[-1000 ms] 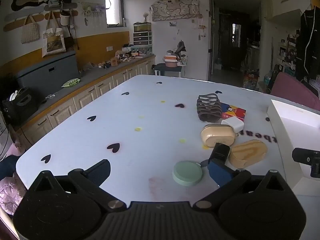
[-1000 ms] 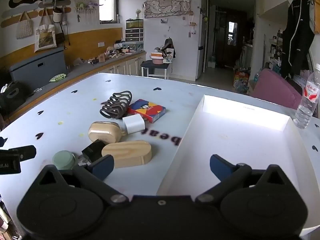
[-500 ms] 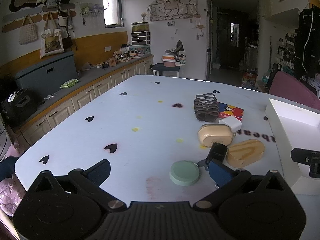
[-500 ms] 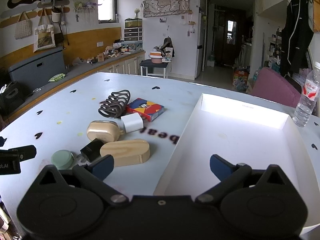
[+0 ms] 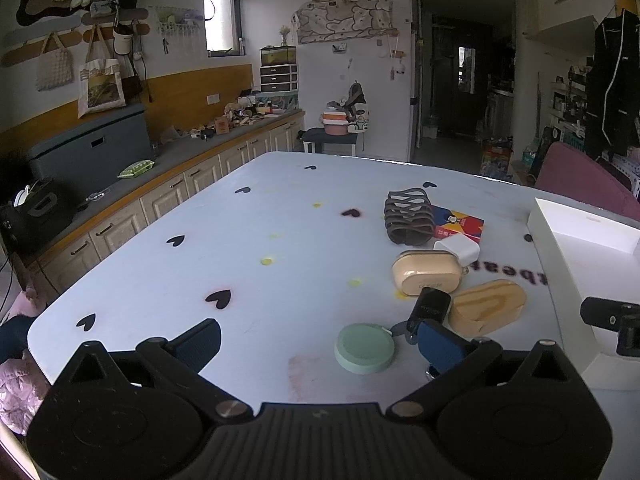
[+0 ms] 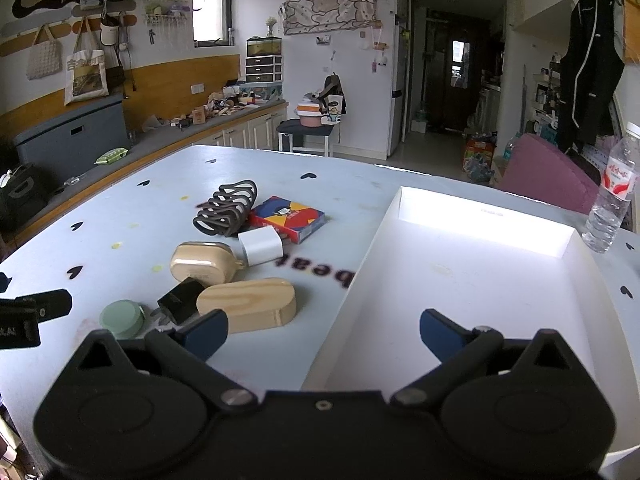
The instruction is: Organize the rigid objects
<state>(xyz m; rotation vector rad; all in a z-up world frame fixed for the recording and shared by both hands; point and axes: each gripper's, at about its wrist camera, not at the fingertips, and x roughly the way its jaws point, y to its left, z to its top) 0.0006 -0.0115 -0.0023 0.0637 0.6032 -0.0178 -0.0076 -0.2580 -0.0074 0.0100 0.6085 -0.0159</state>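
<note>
Holding both grippers low over the pale table (image 5: pixel 280 248), I keep each one spread wide with nothing between its fingers. My left gripper (image 5: pixel 316 340) hangs near the table's front edge — its right finger sits just in front of the black fob (image 5: pixel 430 306) and beside the green disc (image 5: pixel 364 347), though I cannot tell whether it touches either. My right gripper (image 6: pixel 324 330) straddles the near left wall of the white tray (image 6: pixel 480 224): its left finger is over the table by the wooden oval (image 6: pixel 248 306), its right finger over the tray's floor. The loose things lie in a cluster on the table, to the left of the tray and outside it. Nearest me is the green disc, then the black fob leaning against the wooden oval. Behind them sits the tan case (image 6: pixel 202 262), with the white charger (image 6: pixel 260 245) touching its far right corner. Farther back the dark claw clip (image 6: pixel 226 214) rests against the colourful card box (image 6: pixel 286 218). A water bottle (image 6: pixel 610 196) stands upright on the table just beyond the tray's far right corner. Black hearts are printed across the tabletop.
</note>
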